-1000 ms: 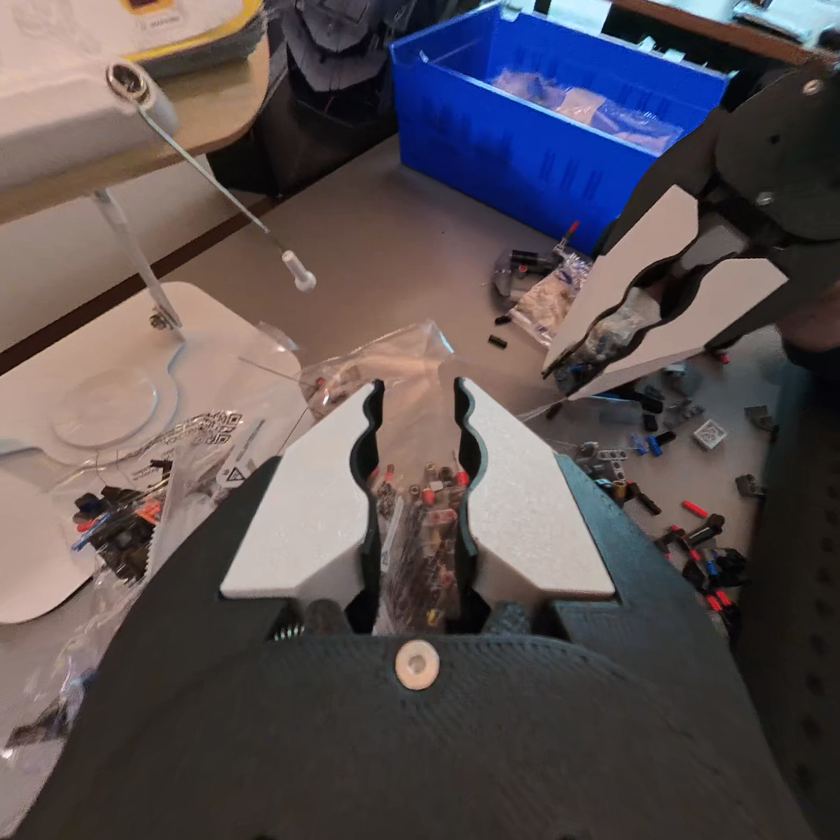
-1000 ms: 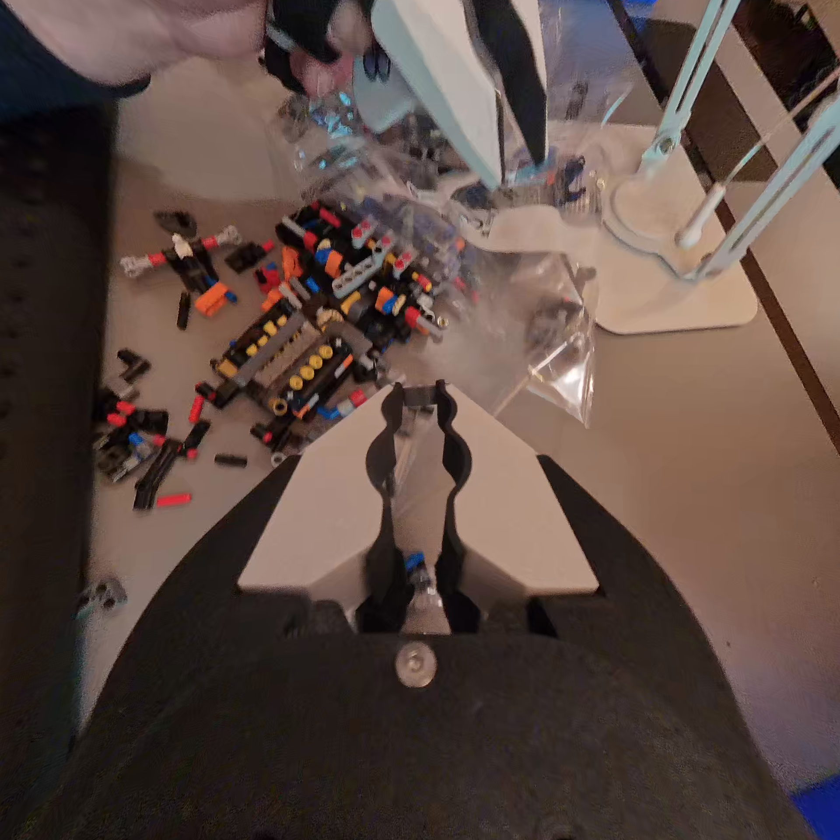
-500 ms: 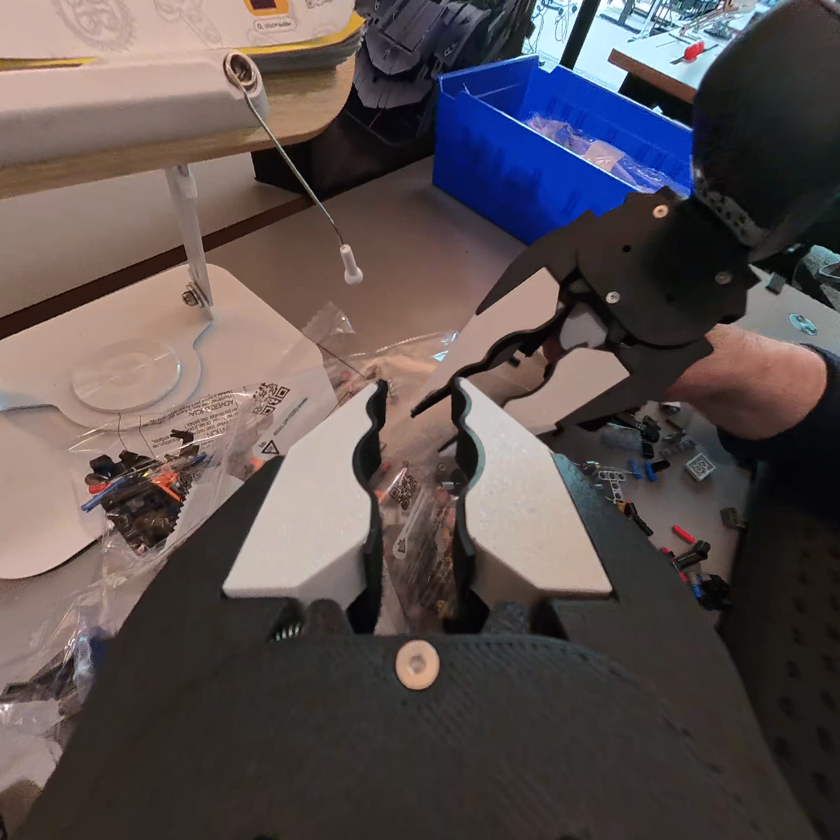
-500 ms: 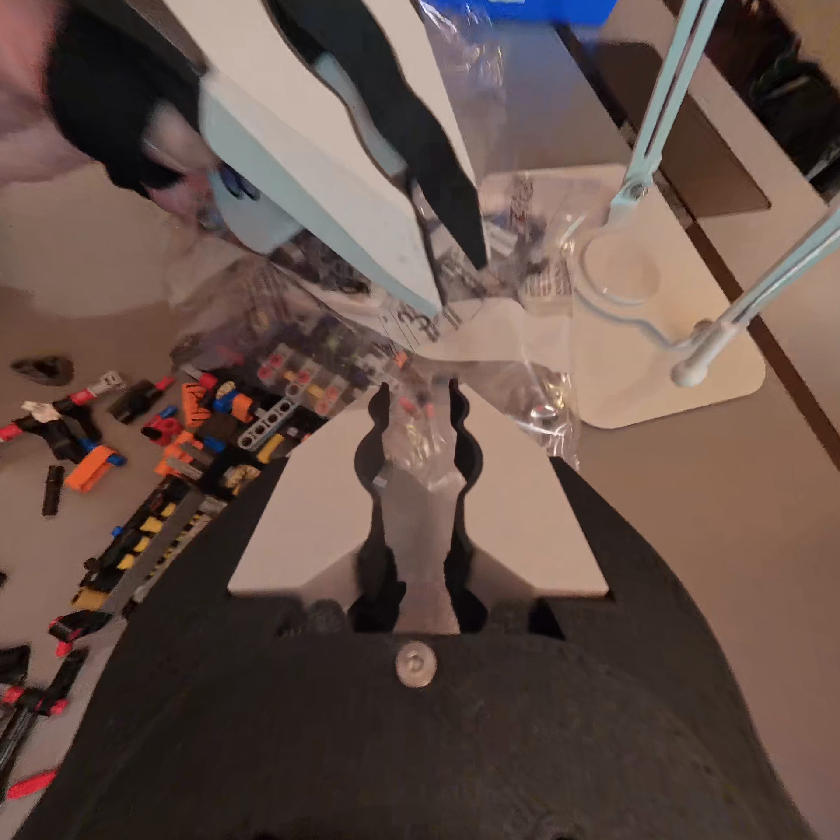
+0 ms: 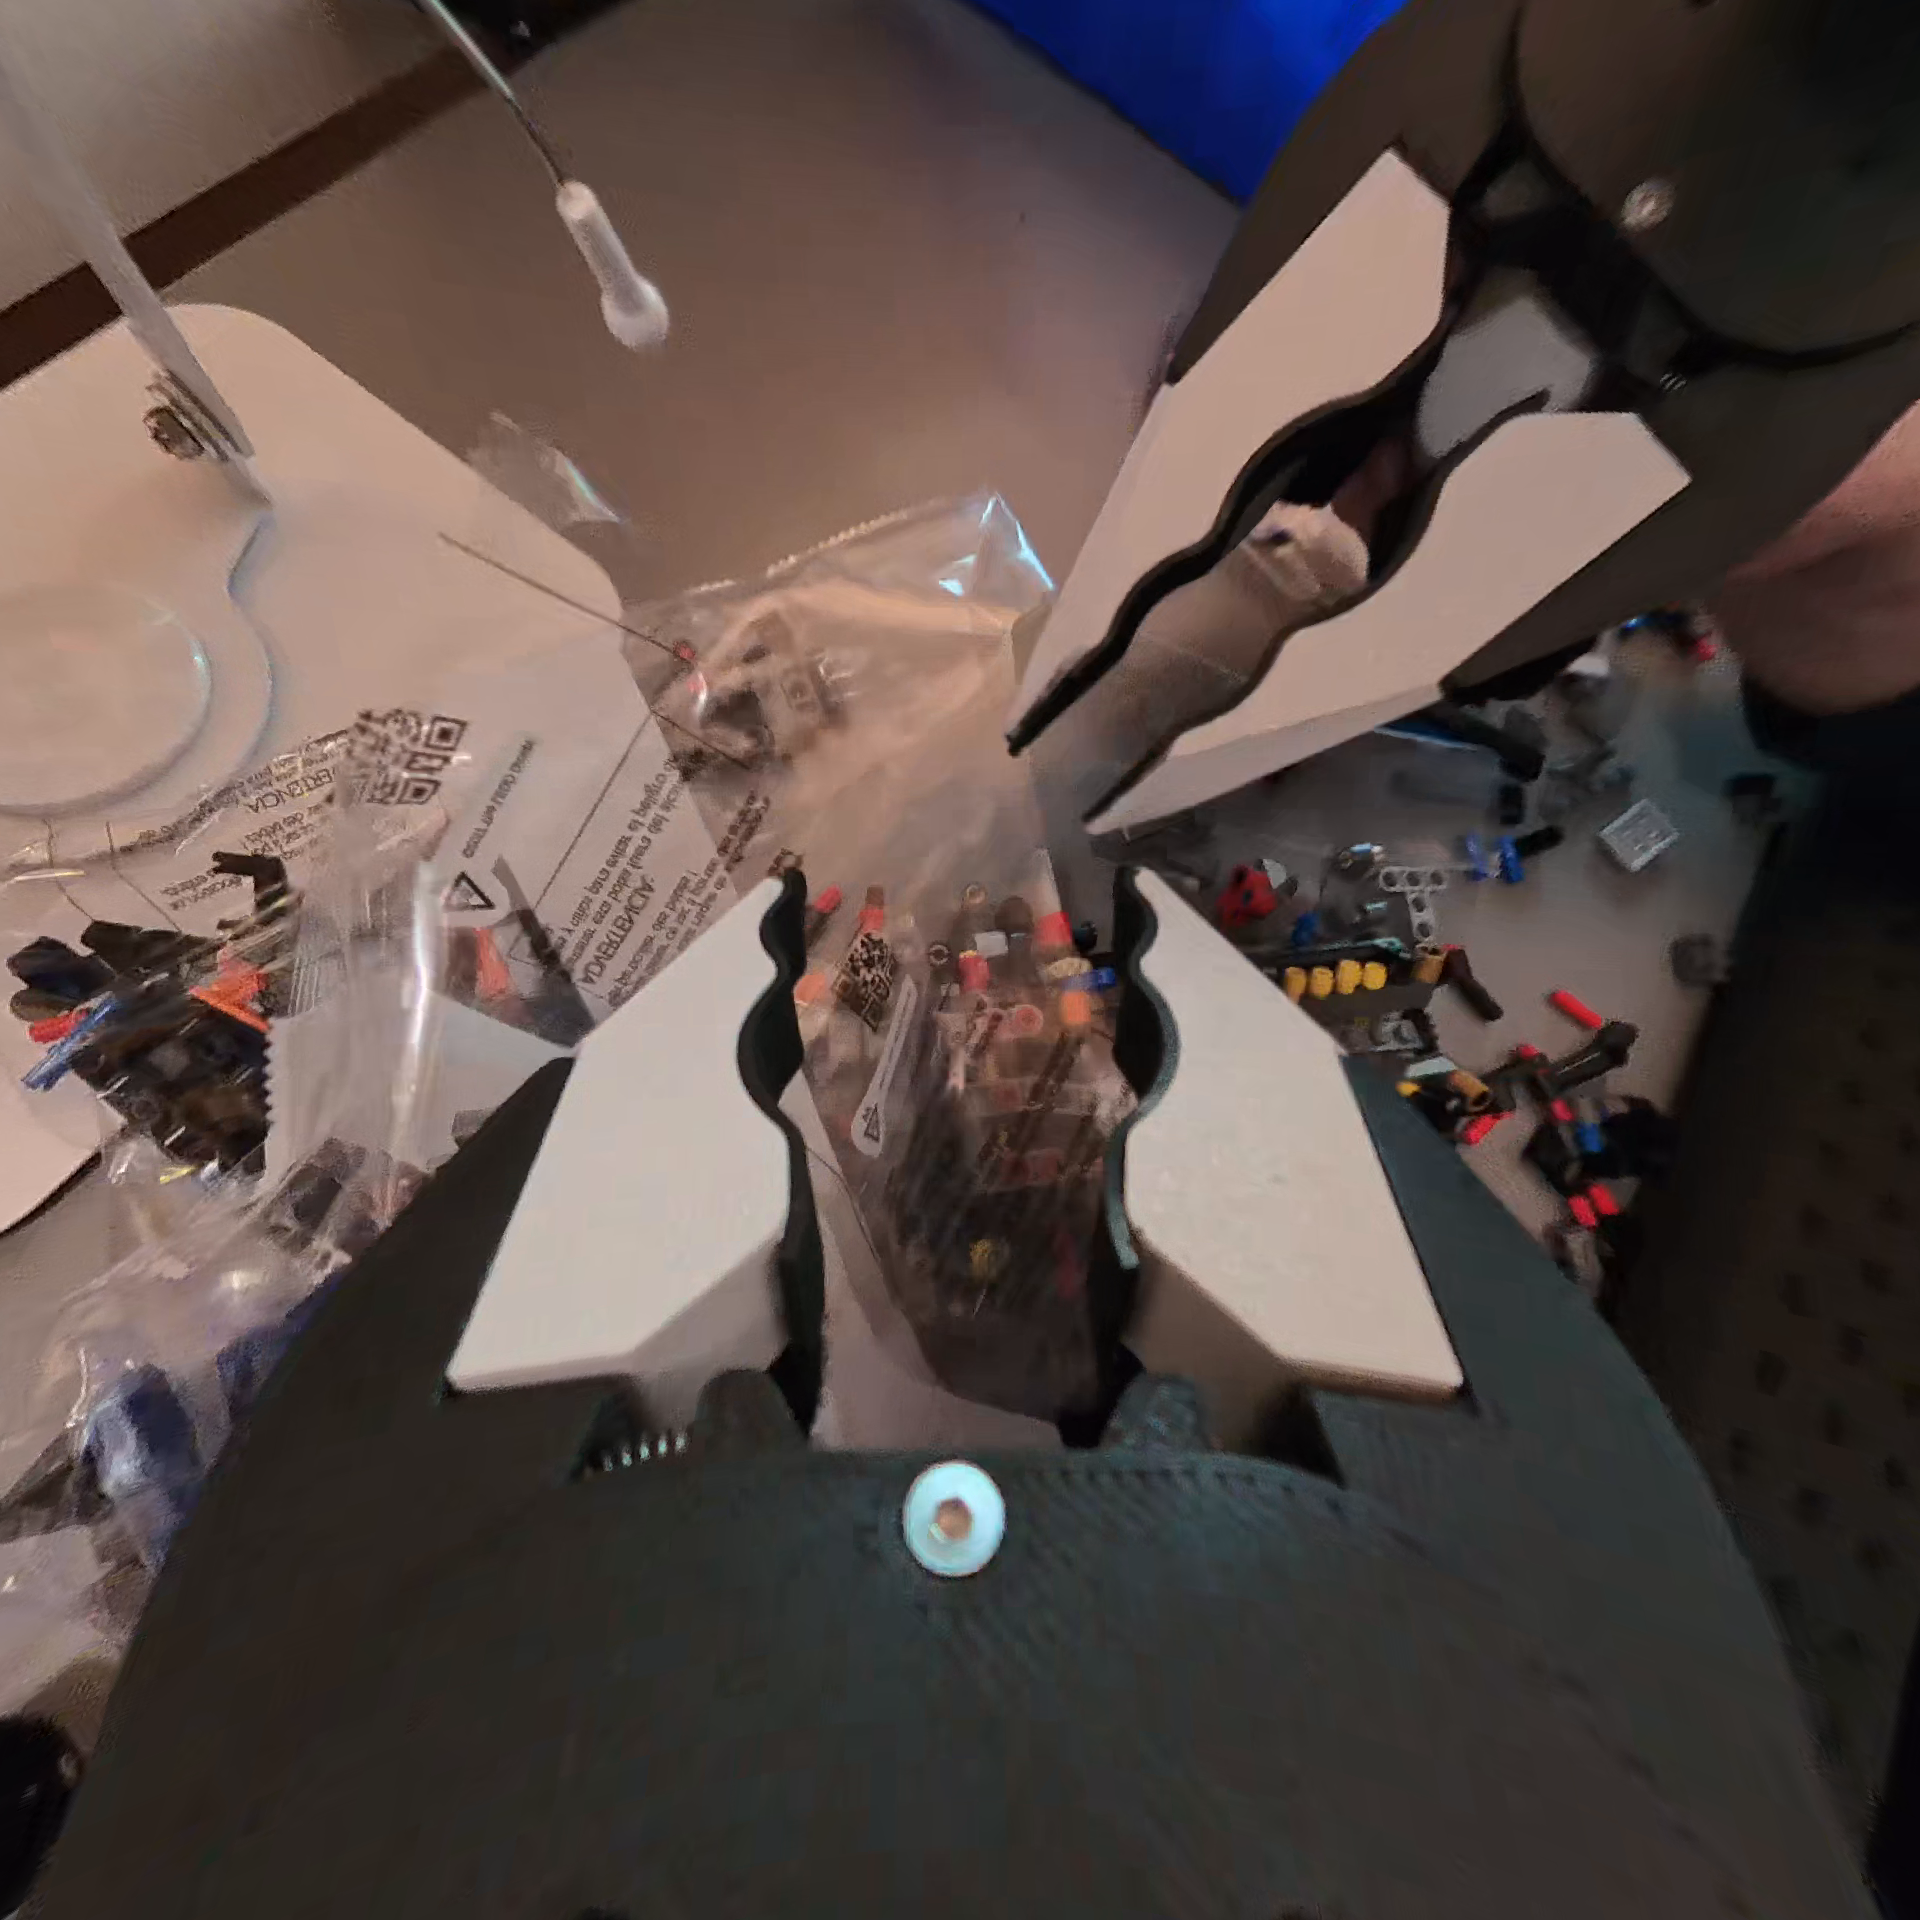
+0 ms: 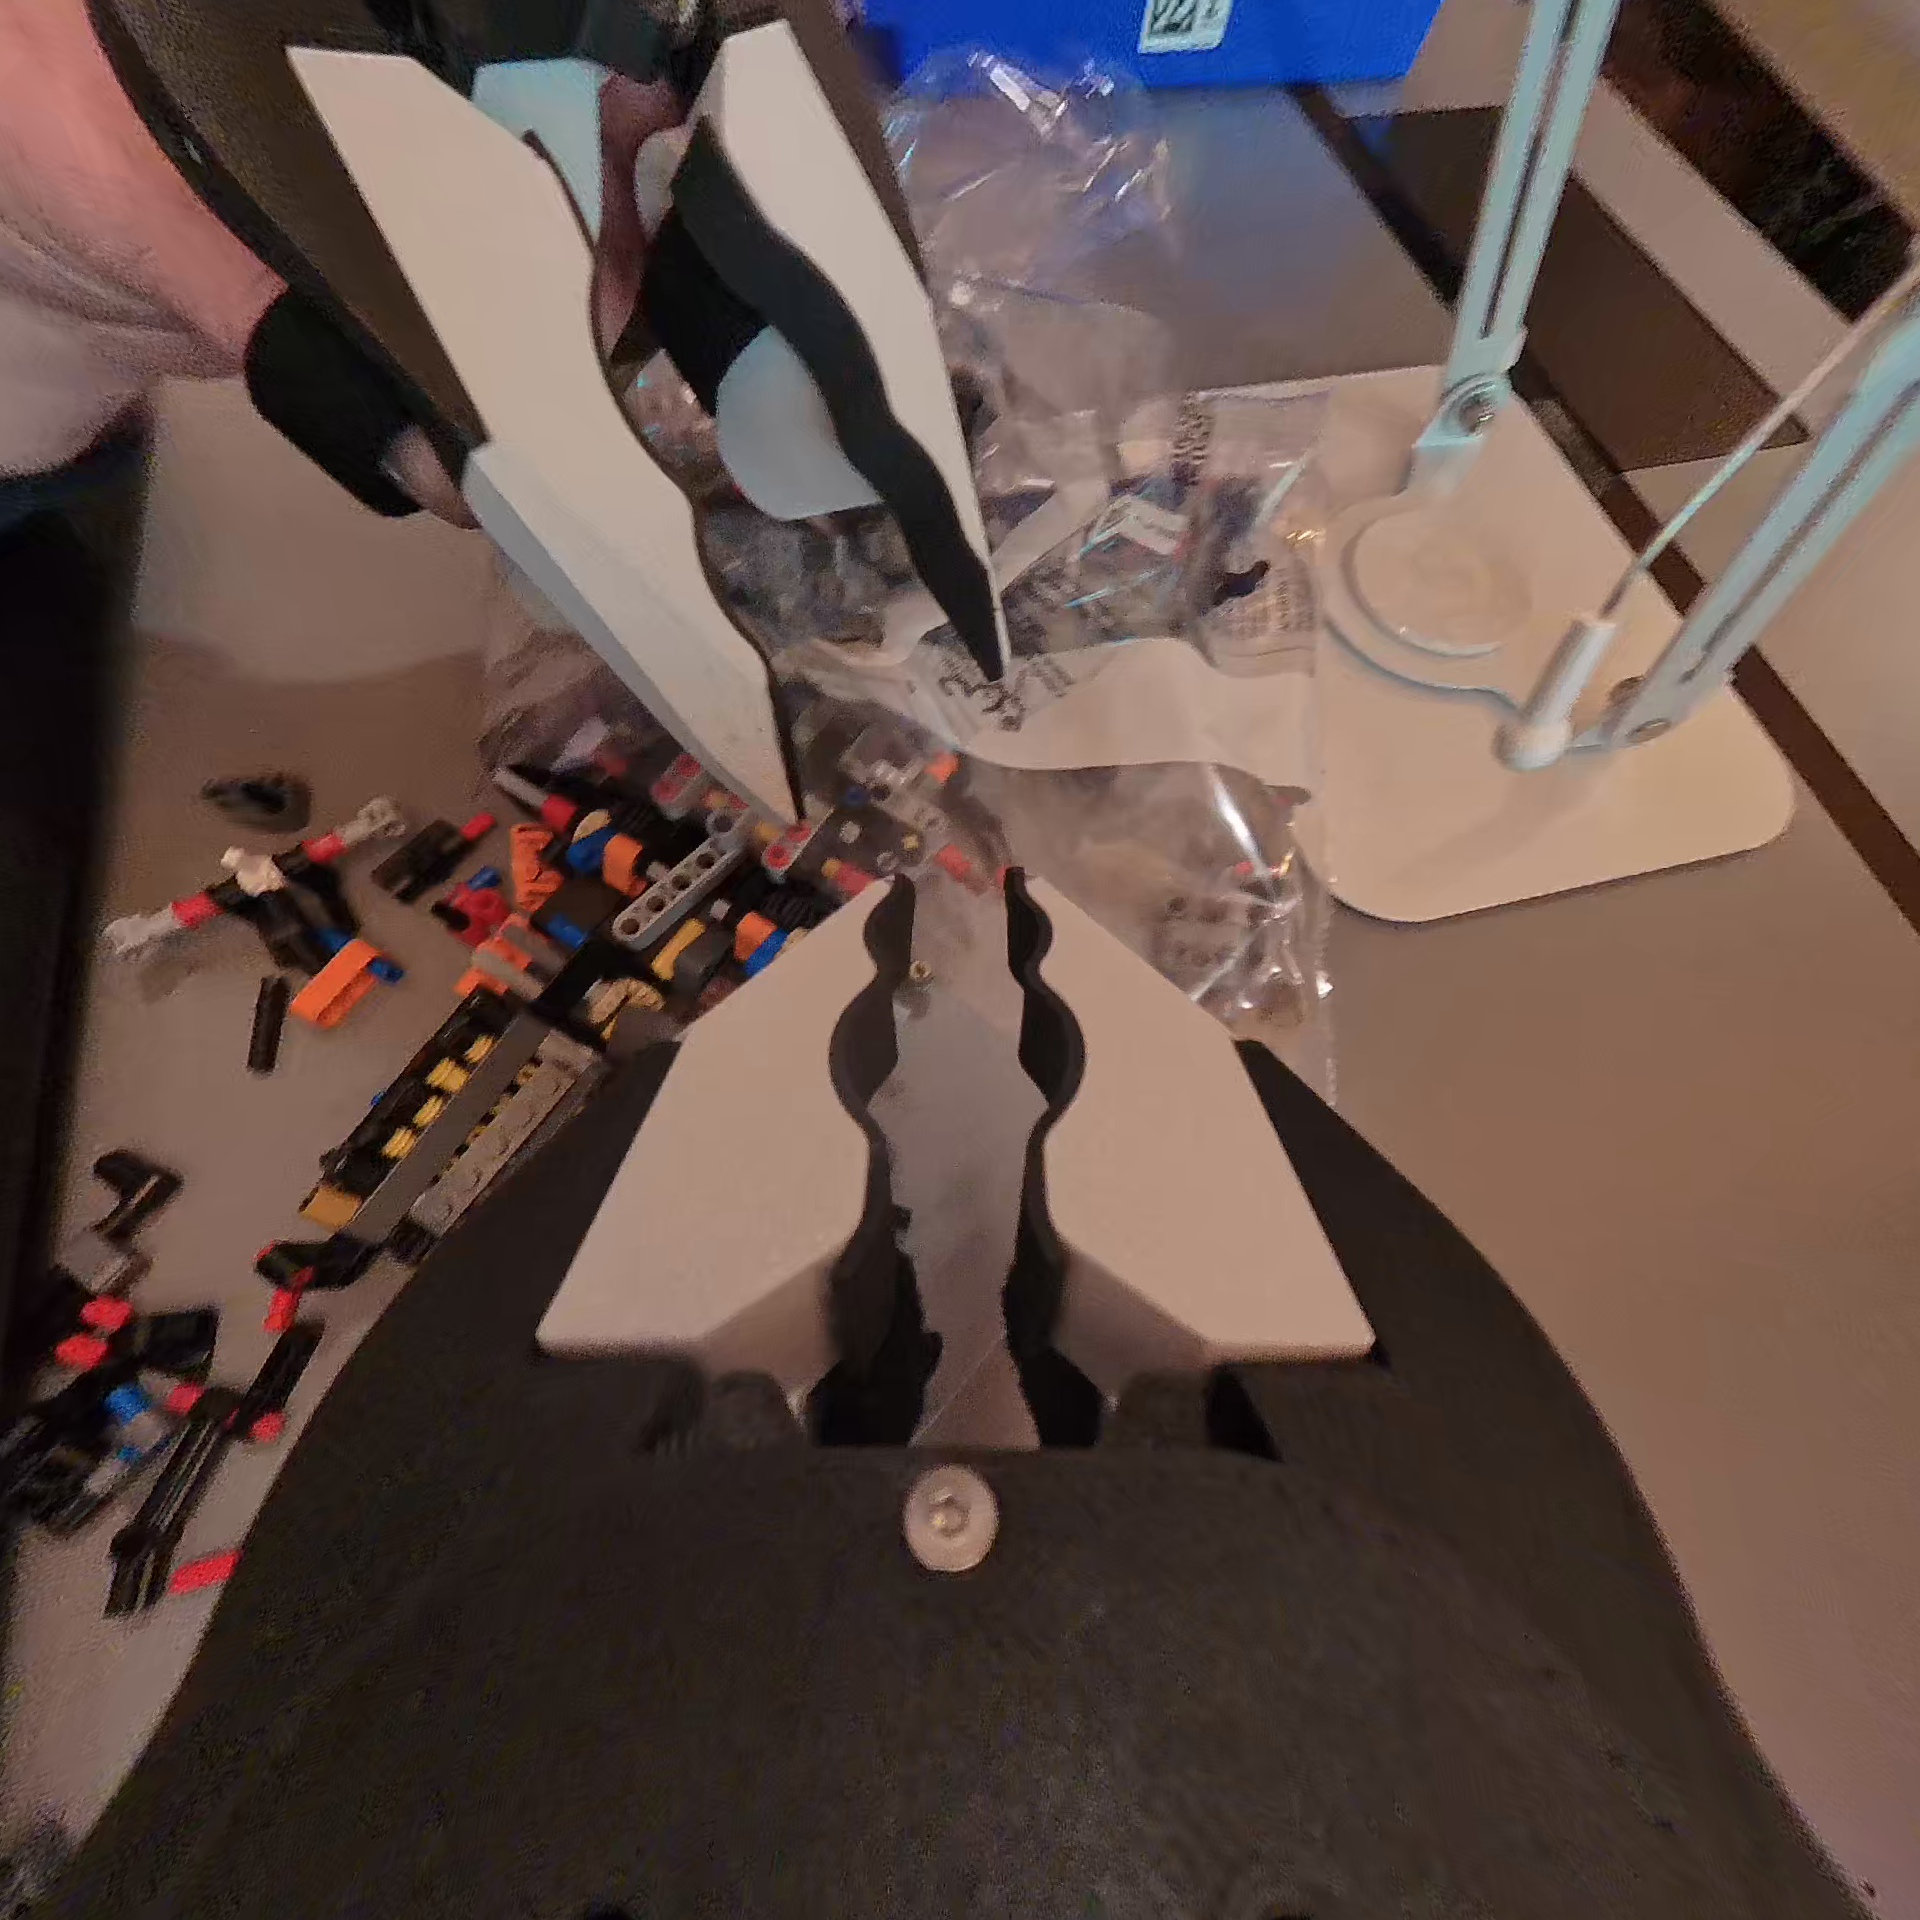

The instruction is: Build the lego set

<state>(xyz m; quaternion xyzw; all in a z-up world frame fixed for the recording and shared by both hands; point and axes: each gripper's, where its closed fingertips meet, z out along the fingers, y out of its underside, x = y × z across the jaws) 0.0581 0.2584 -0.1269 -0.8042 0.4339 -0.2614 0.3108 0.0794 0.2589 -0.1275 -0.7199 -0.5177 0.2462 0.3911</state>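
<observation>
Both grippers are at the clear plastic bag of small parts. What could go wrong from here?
The left gripper stands open over the clear plastic bag of small parts, so nothing clamps it there; it may slip or spill.
The right gripper has its tips close to the left one's; they could collide.
Dragged film might scatter the loose coloured pieces on the grey table.

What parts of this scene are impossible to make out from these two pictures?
- Left wrist view: blue bin cut off by the top edge.
- Left wrist view: small pieces inside the clear bag blurred behind plastic.
- Right wrist view: lamp top cut off.
- Right wrist view: bricks partly hidden behind the left claw.
</observation>
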